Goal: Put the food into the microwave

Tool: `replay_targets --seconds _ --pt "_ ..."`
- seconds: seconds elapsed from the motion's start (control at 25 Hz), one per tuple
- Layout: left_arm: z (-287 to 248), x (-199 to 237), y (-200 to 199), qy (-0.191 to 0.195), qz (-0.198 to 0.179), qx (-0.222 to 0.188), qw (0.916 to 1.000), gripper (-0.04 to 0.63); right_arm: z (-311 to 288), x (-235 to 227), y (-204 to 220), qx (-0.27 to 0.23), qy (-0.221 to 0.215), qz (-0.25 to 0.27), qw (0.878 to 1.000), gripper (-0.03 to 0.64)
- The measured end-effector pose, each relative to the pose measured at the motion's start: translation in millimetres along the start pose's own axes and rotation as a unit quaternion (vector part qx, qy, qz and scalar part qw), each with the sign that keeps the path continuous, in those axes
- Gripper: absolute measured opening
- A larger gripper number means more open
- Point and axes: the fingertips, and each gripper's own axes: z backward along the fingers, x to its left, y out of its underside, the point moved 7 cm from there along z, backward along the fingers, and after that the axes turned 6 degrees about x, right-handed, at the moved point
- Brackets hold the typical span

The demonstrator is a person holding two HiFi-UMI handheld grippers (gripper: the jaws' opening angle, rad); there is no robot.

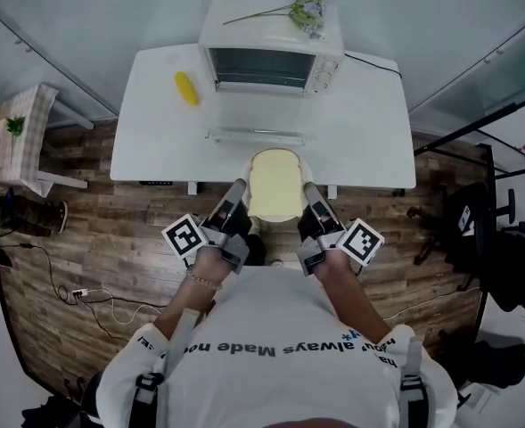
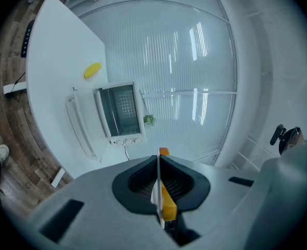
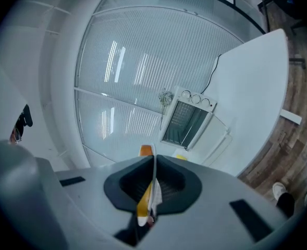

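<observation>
The left gripper (image 1: 238, 188) and the right gripper (image 1: 310, 189) are both clamped tight, each pinching a side edge of the food (image 1: 275, 184), which hangs between them with the left gripper on its left side and the right gripper on its right. In the left gripper view the jaws (image 2: 158, 160) meet on a thin white edge with an orange strip beside it, and the right gripper view (image 3: 152, 160) shows the same. The food has the outline of a bread slice, pale yellow across the face with a white rim, and lies flat. Straight ahead of both grippers, beyond the food, the microwave (image 1: 271, 56) stands on the white table (image 1: 155, 132), its door (image 1: 258, 136) folded down toward the grippers and its dark cavity exposed. A leafy sprig (image 1: 302, 9) lies on its top. A yellow item (image 1: 186, 87) sits on the table ahead and to the left of the left gripper.
</observation>
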Motion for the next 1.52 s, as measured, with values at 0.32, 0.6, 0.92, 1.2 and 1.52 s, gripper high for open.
replay_targets --seconds 0.32,0.6,0.92,1.2,1.52 --pt "-25 10 -69 0.005 0.002 0.007 1.0 0.02 -68 7 -16 -0.006 0.007 0.002 1.0 0.023" --pt "-40 21 -105 0.004 0.002 0.017 0.9998 0.02 -102 4 -20 -0.016 0.012 -0.006 1.0 0.023" --pt "-54 28 -121 -0.001 0.008 0.02 0.9998 0.02 -122 -1 -32 -0.016 0.017 -0.008 1.0 0.023" --pt "-81 35 -129 -0.008 0.011 0.02 0.9997 0.02 -135 -13 -56 -0.014 0.021 -0.016 1.0 0.023" --pt "-148 39 -136 -0.007 0.011 0.027 0.9995 0.02 -148 -26 -119 -0.022 0.02 -0.012 0.999 0.023"
